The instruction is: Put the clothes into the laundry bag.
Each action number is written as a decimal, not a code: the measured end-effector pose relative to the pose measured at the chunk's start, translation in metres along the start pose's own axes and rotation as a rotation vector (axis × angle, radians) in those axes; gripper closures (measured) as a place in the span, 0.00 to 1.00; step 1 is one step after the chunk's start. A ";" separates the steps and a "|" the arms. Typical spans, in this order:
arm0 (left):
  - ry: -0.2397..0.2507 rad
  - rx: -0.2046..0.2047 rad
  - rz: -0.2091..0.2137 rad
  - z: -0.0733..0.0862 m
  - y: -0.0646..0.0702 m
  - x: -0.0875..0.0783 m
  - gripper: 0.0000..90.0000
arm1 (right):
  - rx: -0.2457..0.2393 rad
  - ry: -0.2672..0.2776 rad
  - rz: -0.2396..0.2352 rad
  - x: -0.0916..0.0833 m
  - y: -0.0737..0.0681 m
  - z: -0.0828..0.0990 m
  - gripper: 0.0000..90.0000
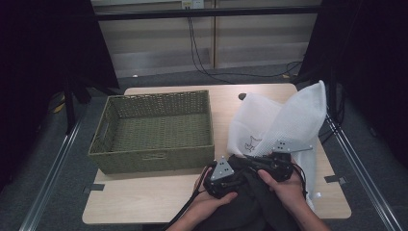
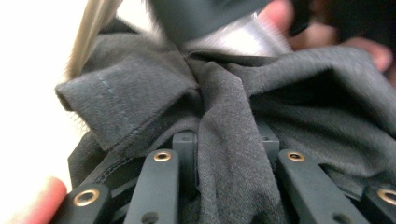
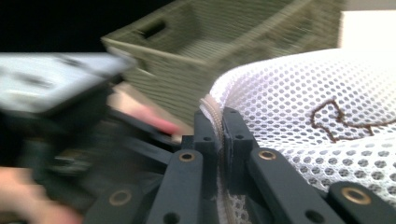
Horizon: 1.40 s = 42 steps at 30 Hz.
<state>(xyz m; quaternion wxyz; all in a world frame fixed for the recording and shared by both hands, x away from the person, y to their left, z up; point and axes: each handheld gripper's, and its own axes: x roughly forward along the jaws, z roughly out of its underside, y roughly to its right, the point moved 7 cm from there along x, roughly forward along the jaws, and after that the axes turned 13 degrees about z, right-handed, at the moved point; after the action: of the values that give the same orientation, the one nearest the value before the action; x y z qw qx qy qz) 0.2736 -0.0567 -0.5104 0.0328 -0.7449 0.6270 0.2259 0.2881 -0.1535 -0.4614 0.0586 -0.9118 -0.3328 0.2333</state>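
A dark grey garment [image 1: 255, 197] lies bunched at the table's near edge, between the person's hands. My left gripper [image 1: 242, 171] is shut on a fold of this cloth [image 2: 140, 88], which runs up between its jaws [image 2: 226, 140]. A white mesh bag [image 1: 288, 115] with a small brown stitched figure stands up behind the garment on the right. My right gripper [image 1: 256, 161] is shut on the bag's corded edge [image 3: 212, 112], pinched between the fingertips [image 3: 219, 123]. The bag's netting [image 3: 299, 102] spreads to the right in the right gripper view.
A green woven basket [image 1: 154, 155] with nothing in it stands on the left half of the wooden table [image 1: 144, 202]; its wall [image 3: 224, 51] shows just beyond the right gripper. Dark curtains and metal rails flank the table. Cables hang at the back wall.
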 end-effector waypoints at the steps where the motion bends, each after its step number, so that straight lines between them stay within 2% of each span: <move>1: 0.040 0.040 -0.009 -0.007 0.002 -0.005 0.80 | -0.003 0.014 -0.052 -0.004 -0.009 -0.004 0.96; 2: 0.108 0.026 0.010 -0.015 0.004 -0.008 0.81 | -0.021 0.022 -0.066 -0.006 -0.013 -0.005 0.96; 3: 0.152 0.035 0.005 -0.022 0.006 -0.015 0.82 | -0.028 0.031 -0.081 -0.009 -0.016 -0.007 0.96; 4: 0.188 0.048 0.021 -0.028 0.010 -0.018 0.83 | -0.022 0.047 -0.107 -0.013 -0.017 -0.010 0.96; 5: 0.188 0.048 0.021 -0.028 0.010 -0.018 0.83 | -0.014 0.068 -0.134 -0.017 -0.017 -0.013 0.96; 6: 0.197 0.094 0.054 -0.031 0.016 -0.019 0.82 | -0.006 0.078 -0.151 -0.021 -0.017 -0.016 0.96; 8: 0.188 0.107 0.049 -0.030 0.017 -0.017 0.82 | -0.002 0.079 -0.137 -0.022 -0.014 -0.019 0.96; 10: 0.154 0.151 0.077 -0.024 0.026 -0.011 0.82 | -0.034 0.031 0.047 -0.014 -0.001 -0.017 0.96; 11: 0.157 0.159 0.080 -0.025 0.029 -0.011 0.81 | -0.032 0.010 0.115 -0.009 0.005 -0.014 0.96; 13: 0.140 0.195 0.079 -0.028 0.034 -0.011 0.81 | -0.023 -0.020 0.177 -0.001 0.012 -0.011 0.96; 14: 0.140 0.195 0.079 -0.028 0.034 -0.011 0.81 | -0.023 -0.020 0.177 -0.001 0.012 -0.011 0.96; 15: 0.116 0.237 0.079 -0.029 0.036 -0.009 0.81 | -0.043 -0.039 0.205 0.003 0.013 -0.011 0.96; 16: 0.116 0.237 0.079 -0.029 0.036 -0.009 0.81 | -0.053 -0.048 0.212 0.005 0.013 -0.011 0.96; 18: 0.112 0.222 0.088 -0.027 0.032 -0.006 0.82 | -0.070 -0.045 0.206 0.007 0.011 -0.012 0.96; 19: 0.078 0.210 0.048 -0.022 0.026 -0.003 0.82 | -0.093 -0.024 0.139 0.009 0.001 -0.014 0.96; 20: 0.078 0.210 0.048 -0.022 0.026 -0.003 0.82 | -0.093 -0.024 0.139 0.009 0.001 -0.014 0.96; 21: 0.083 0.193 0.017 -0.021 0.021 -0.002 0.83 | -0.103 -0.003 0.058 0.006 -0.011 -0.016 0.95; 22: 0.113 0.173 0.001 -0.024 0.020 -0.003 0.83 | -0.101 0.004 0.047 0.005 -0.013 -0.017 0.95; 23: 0.113 0.173 0.001 -0.024 0.020 -0.003 0.84 | -0.099 0.014 0.041 0.002 -0.014 -0.018 0.95; 24: 0.136 0.138 -0.047 -0.026 0.016 -0.004 0.84 | -0.099 0.014 0.041 0.002 -0.014 -0.018 0.95; 25: 0.151 0.095 -0.133 -0.025 0.006 -0.009 0.84 | -0.075 0.025 0.045 -0.002 -0.012 -0.019 0.95; 26: 0.151 0.095 -0.133 -0.025 0.006 -0.009 0.85 | -0.055 0.030 0.045 -0.005 -0.009 -0.018 0.95; 27: 0.140 0.000 -0.222 -0.017 -0.012 -0.011 0.85 | -0.043 0.033 0.044 -0.008 -0.006 -0.016 0.95; 28: 0.140 0.000 -0.222 -0.017 -0.012 -0.011 0.85 | -0.043 0.033 0.044 -0.008 -0.006 -0.016 0.95; 29: 0.118 -0.044 -0.245 -0.009 -0.021 -0.010 0.84 | -0.032 0.019 0.044 -0.012 -0.001 -0.009 0.95; 30: 0.089 -0.096 -0.252 0.002 -0.029 -0.006 0.84 | -0.032 0.019 0.044 -0.012 -0.001 -0.009 0.95; 31: 0.047 -0.176 -0.204 0.017 -0.037 -0.001 0.82 | -0.029 -0.003 0.034 -0.014 0.002 -0.001 0.94; 32: 0.053 -0.152 -0.204 0.014 -0.036 -0.003 0.80 | -0.027 -0.013 0.028 -0.013 0.002 0.003 0.94; 33: 0.051 -0.114 -0.176 0.010 -0.032 -0.005 0.76 | -0.031 -0.024 0.030 -0.011 0.002 0.005 0.94; 34: 0.051 -0.114 -0.176 0.010 -0.032 -0.005 0.71 | -0.047 -0.032 0.047 -0.009 0.003 0.007 0.94; 35: 0.041 -0.048 -0.094 0.005 -0.021 -0.010 0.63 | -0.068 -0.039 0.070 -0.006 0.004 0.008 0.94; 36: 0.041 -0.048 -0.094 0.005 -0.021 -0.010 0.54 | -0.075 -0.041 0.090 -0.003 0.006 0.009 0.94; 37: 0.049 -0.018 -0.028 0.000 -0.014 -0.018 0.45 | -0.072 -0.043 0.101 -0.001 0.009 0.010 0.94; 39: 0.056 -0.031 -0.001 -0.004 -0.015 -0.031 0.34 | -0.054 -0.041 0.116 0.000 0.012 0.009 0.94; 42: 0.035 -0.044 0.019 -0.004 -0.015 -0.035 0.25 | -0.051 -0.039 0.125 0.001 0.013 0.008 0.94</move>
<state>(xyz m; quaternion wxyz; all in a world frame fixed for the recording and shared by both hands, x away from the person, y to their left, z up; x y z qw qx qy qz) 0.2849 -0.0224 -0.4972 0.0035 -0.7432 0.6294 0.2268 0.2925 -0.1635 -0.4720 0.0140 -0.9273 -0.2822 0.2456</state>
